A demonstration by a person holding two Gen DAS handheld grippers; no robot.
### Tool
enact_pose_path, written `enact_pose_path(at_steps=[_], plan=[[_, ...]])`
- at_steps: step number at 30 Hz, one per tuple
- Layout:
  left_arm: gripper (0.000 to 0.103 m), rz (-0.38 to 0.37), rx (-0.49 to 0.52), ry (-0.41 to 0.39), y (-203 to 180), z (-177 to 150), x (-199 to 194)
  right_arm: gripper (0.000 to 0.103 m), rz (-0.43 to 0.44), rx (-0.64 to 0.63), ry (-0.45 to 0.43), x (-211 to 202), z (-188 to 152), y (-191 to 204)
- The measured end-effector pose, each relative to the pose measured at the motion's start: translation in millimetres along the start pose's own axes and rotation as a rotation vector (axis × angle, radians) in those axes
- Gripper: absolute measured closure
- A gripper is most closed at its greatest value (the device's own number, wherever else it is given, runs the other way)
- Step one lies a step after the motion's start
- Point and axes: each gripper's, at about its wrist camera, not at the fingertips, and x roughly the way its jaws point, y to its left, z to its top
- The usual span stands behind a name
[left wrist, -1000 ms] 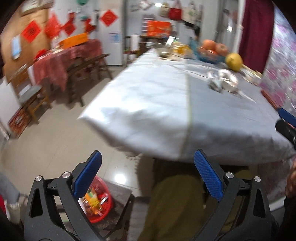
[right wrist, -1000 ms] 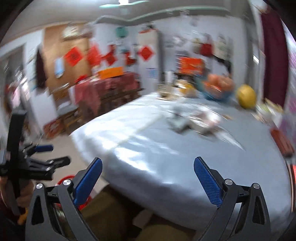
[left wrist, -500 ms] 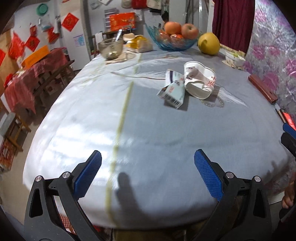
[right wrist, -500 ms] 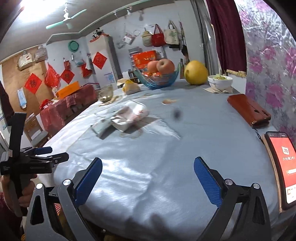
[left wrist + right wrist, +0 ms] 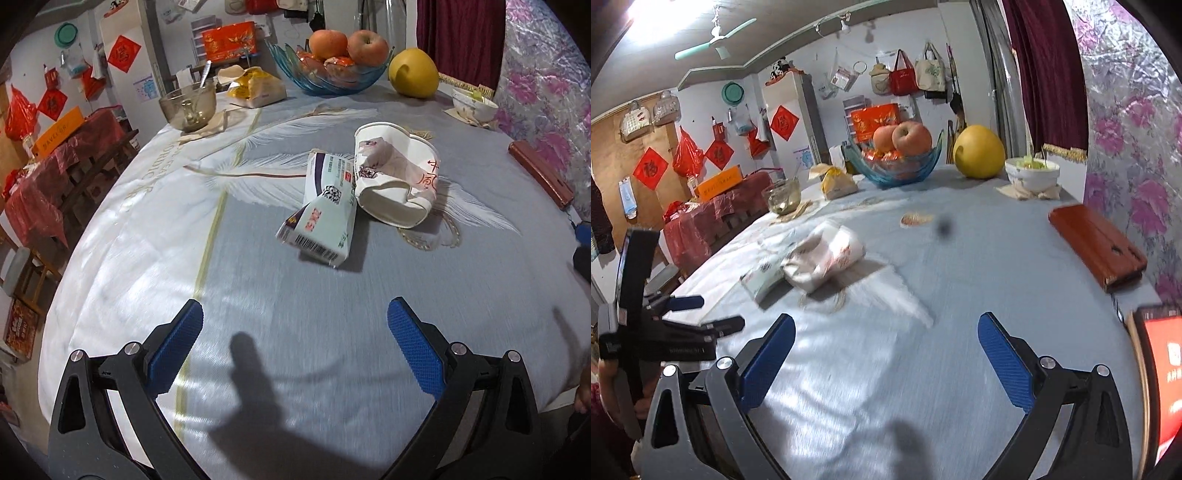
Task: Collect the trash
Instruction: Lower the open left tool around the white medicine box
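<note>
Spanning most of both views, desk (image 5: 369, 295) under grey cloth, bare near edge, plenty of approach room. Fruit bowl (image 5: 328, 74), pomelo (image 5: 413, 72), glass bowl (image 5: 188, 105) parked along far side, out of the way. Crushed paper cup (image 5: 395, 184) on its side mid-desk, touching flattened carton (image 5: 325, 218), probably dumped together. Left tool (image 5: 295, 345) spread wide, empty, aimed at carton. Right tool (image 5: 886, 352) equally wide, empty, with phone (image 5: 1160, 373) and red case (image 5: 1097, 247) at right edge
</note>
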Motion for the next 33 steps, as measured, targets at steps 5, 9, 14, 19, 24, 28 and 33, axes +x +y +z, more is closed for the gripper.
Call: enact_pose_path(at_steps=[5,9,14,19,24,28,33], plan=[[0.007,0.002,0.020,0.017,-4,9,15,0.006,-0.014,0.006,0.000,18,13,-6],[0.007,0.006,0.031,0.026,-5,16,25,0.006,0.029,0.054,0.022,26,19,-13],[0.007,-0.023,0.026,0.037,-4,21,31,0.006,0.067,0.135,0.084,36,15,-26],[0.007,-0.031,0.020,0.050,0,25,34,0.006,0.112,0.209,0.182,53,6,-35],[0.007,0.014,0.056,0.033,2,33,36,0.006,0.094,0.161,0.195,55,3,-24],[0.007,0.028,0.085,0.031,2,38,44,0.006,0.098,0.134,0.232,61,2,-19],[0.007,0.007,0.083,0.032,4,45,51,0.006,0.098,0.138,0.241,62,2,-21]])
